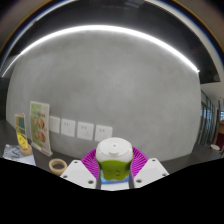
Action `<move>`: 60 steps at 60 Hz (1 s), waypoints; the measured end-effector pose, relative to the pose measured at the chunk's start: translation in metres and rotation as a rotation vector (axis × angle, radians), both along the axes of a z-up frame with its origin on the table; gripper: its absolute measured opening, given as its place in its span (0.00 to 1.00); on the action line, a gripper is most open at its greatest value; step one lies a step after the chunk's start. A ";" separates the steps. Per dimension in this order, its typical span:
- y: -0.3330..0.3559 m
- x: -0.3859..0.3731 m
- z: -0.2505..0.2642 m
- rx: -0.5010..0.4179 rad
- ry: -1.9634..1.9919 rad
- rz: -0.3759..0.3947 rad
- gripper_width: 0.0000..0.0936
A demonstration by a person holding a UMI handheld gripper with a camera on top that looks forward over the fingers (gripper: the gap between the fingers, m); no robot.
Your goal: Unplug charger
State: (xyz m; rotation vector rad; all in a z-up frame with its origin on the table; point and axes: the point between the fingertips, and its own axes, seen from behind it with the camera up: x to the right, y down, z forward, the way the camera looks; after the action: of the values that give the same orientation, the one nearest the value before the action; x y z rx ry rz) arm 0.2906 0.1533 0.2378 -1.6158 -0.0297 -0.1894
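My gripper [113,168] is shut on a small object [113,152] with a rounded white top and a yellow-green lower body, which seems to be the charger. It sits between the two magenta pads [90,163], which press on it from both sides. It is held up in front of a grey wall, apart from the wall sockets [87,130]. No cable shows. The object's underside is hidden between the fingers.
A row of white wall sockets runs low on the grey wall, left of the fingers. A framed picture [40,125] leans at the far left, with a roll of tape [58,164] on the surface below it.
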 end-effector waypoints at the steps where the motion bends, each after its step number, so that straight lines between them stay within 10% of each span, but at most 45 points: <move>1: 0.001 0.006 -0.013 -0.036 0.000 -0.006 0.38; 11: -0.008 0.040 -0.142 -0.390 0.084 0.011 0.40; 22: -0.004 0.048 -0.200 -0.557 0.111 0.023 0.49; 38: 0.015 0.053 -0.201 -0.520 0.151 -0.020 0.57; 46: 0.014 0.051 -0.200 -0.500 0.172 -0.039 0.89; 60: -0.044 0.022 -0.177 -0.481 0.188 -0.099 0.88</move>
State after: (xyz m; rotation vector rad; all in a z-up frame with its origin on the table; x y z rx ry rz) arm 0.3128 0.1094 0.0611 -2.1115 0.1608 -0.1103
